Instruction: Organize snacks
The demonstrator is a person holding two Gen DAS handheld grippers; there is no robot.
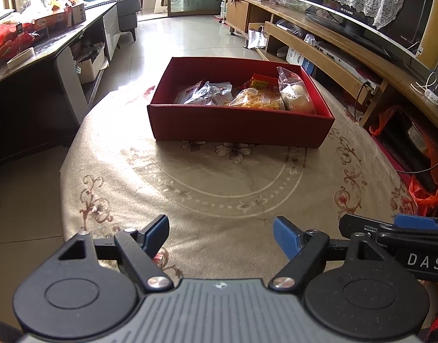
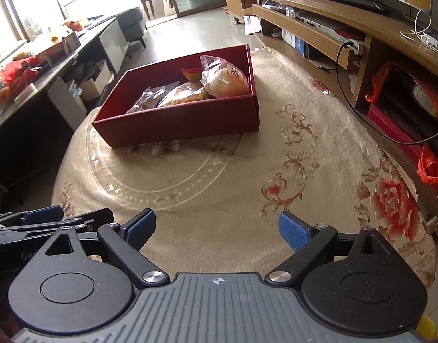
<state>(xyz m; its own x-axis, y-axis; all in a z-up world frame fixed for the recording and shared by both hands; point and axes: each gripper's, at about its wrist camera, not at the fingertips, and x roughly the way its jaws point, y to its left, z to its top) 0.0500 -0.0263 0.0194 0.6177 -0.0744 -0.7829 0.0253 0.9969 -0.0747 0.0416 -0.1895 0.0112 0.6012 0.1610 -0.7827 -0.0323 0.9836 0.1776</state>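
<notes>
I hold both tongs low over the near edge of a round table draped in a beige floral-patterned cloth (image 1: 213,177), with nothing in either one. The left gripper (image 1: 221,235) stands moderately wide, its blue-padded fingers (image 1: 286,235) apart over bare cloth; the right gripper (image 2: 217,228) stands wider, likewise empty, and sits just beside the left, its black frame showing at the right margin of the left wrist view. The shallow dark-red cardboard box (image 1: 236,127) rests on the far half of the table, well apart from both sets of tongs, straight ahead of the left pair and ahead and to the left of the right pair. Inside it the snacks are gathered toward the right end: a silver-and-white foil packet (image 1: 207,94) lying flat on the left, a clear bag of golden fried pieces (image 1: 259,100) in the middle, a clear-wrapped pale round bun (image 1: 297,97) leaning against the right wall, and a red-and-yellow packet (image 1: 261,81) behind them at the far side. I judge the box serves as the collecting tray, the snacks lying close together with its left end free, and the open jaws suggest I am between pickups. I see no loose snack on the cloth in either view.
</notes>
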